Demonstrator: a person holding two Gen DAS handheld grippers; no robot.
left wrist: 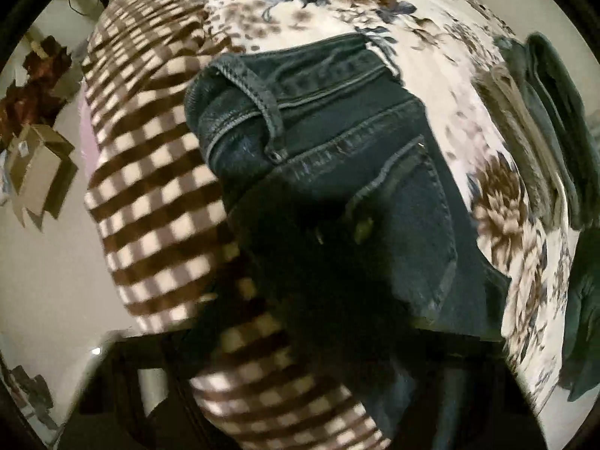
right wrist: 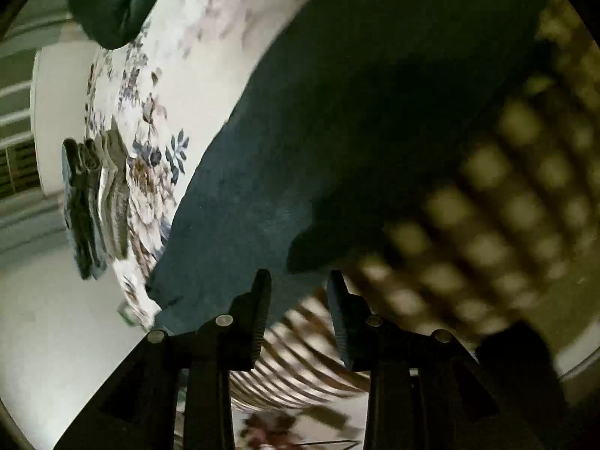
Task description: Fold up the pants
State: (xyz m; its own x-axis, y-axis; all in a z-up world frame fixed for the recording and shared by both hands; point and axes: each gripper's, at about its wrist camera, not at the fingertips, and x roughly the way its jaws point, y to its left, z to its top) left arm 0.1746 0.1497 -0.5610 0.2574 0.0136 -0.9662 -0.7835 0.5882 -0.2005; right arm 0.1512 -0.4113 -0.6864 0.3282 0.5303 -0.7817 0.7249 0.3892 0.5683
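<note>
Dark blue jeans (left wrist: 337,142) lie on a bed, waistband and back pocket facing me in the left wrist view. The left gripper's fingers are lost in a dark blurred mass low in that view, over the jeans and a checked blanket; I cannot tell their state. In the right wrist view the right gripper (right wrist: 298,292) is open and empty, its fingers (right wrist: 262,315) at the edge of the jeans fabric (right wrist: 300,131), which spreads across the floral sheet.
A brown-and-cream checked blanket (left wrist: 150,157) covers the bed's left part and a floral sheet (left wrist: 431,60) the rest. A stack of folded clothes (left wrist: 543,120) sits at the bed's right side, also in the right wrist view (right wrist: 93,195). Cardboard boxes (left wrist: 37,165) stand on the floor.
</note>
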